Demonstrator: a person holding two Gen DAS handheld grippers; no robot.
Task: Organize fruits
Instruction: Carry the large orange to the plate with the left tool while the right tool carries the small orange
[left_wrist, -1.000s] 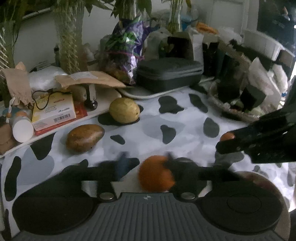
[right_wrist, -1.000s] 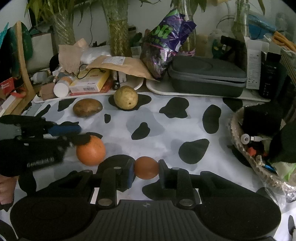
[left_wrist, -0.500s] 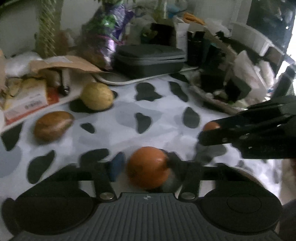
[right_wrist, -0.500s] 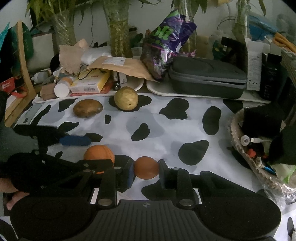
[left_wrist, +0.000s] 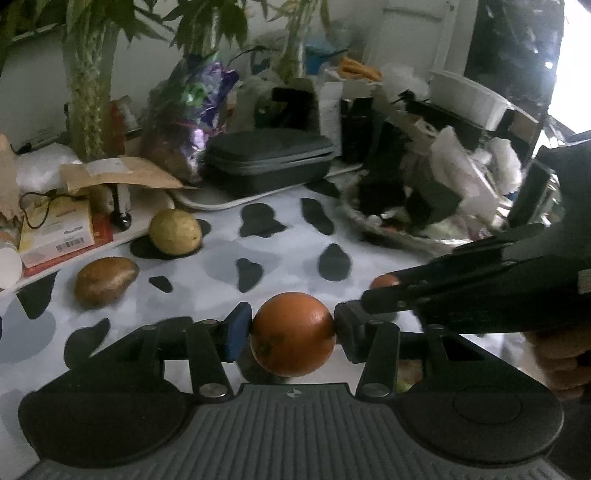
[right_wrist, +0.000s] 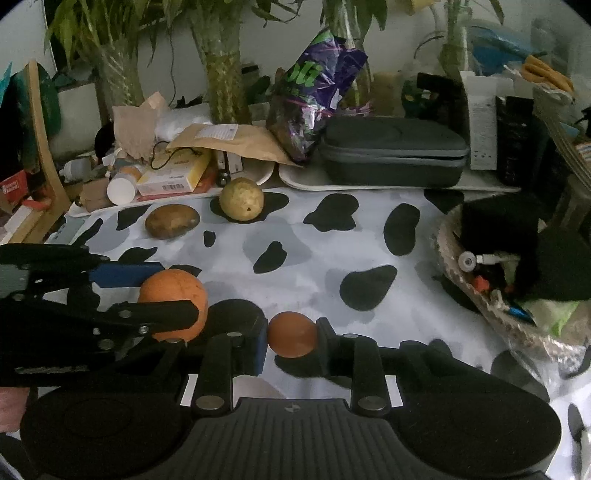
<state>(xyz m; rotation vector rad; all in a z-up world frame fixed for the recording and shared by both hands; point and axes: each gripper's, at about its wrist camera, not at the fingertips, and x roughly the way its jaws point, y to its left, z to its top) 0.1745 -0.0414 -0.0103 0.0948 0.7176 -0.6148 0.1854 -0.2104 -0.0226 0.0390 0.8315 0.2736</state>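
Observation:
My left gripper (left_wrist: 292, 328) is shut on a large orange (left_wrist: 292, 334), lifted a little off the cow-print tablecloth; the same orange (right_wrist: 173, 302) shows at the left of the right wrist view between the left gripper's fingers (right_wrist: 125, 274). My right gripper (right_wrist: 291, 338) is shut on a small orange-brown fruit (right_wrist: 291, 334), which peeks out as the small fruit (left_wrist: 384, 282) behind the right gripper's arm in the left wrist view. On the cloth farther back lie a yellow round fruit (left_wrist: 175, 232) (right_wrist: 242, 199) and a brown oval fruit (left_wrist: 105, 280) (right_wrist: 171, 220).
A dark zipped case (right_wrist: 391, 151) on a white tray, a purple snack bag (right_wrist: 314, 92), paper bags, boxes and plant vases line the back. A woven basket (right_wrist: 458, 280) full of odds and ends stands at the right. A hand (left_wrist: 561, 358) holds the right gripper.
The left gripper's jaws closed onto the large orange and lifted it, moving toward the right gripper. The right gripper kept its hold on the small fruit and shifted slightly.

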